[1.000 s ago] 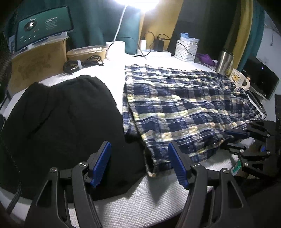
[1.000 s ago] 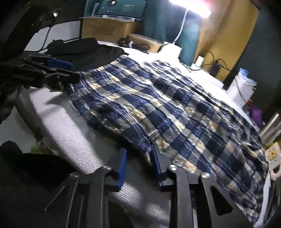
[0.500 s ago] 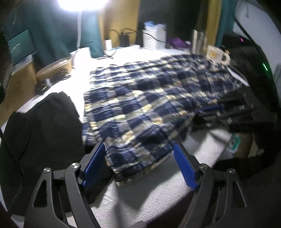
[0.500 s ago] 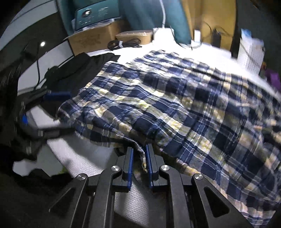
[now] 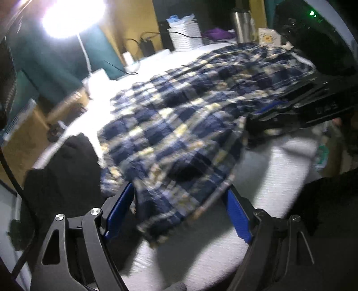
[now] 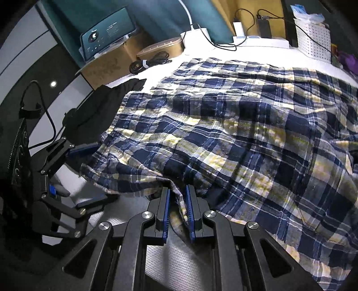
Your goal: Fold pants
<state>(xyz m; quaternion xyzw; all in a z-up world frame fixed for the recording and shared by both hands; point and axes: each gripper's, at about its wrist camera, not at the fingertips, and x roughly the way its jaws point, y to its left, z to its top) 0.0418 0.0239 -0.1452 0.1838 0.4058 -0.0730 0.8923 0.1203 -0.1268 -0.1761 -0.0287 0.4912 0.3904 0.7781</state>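
Note:
Blue, white and yellow plaid pants (image 6: 235,125) lie spread over a white table (image 6: 179,257); they also show in the left wrist view (image 5: 179,125). My right gripper (image 6: 177,201) is shut on the pants' near hem and lifts it slightly. My left gripper (image 5: 179,206) is open, its blue pads (image 5: 237,215) either side of the pants' corner at the table's near edge. In the right wrist view the left gripper (image 6: 89,174) shows at the left, open around that corner. The right gripper (image 5: 275,109) shows in the left wrist view, at the right edge of the pants.
A black garment (image 5: 64,174) lies left of the pants. At the back stand a bright lamp (image 5: 71,15), a cardboard box with a screen (image 6: 107,38), a coiled cable (image 6: 147,62), a white basket (image 6: 313,40), a steel flask (image 5: 241,24) and a mug (image 5: 268,38).
My right gripper has closed on the hem and raised it a little. My left gripper has moved right and forward until its open jaws straddle the pants' corner.

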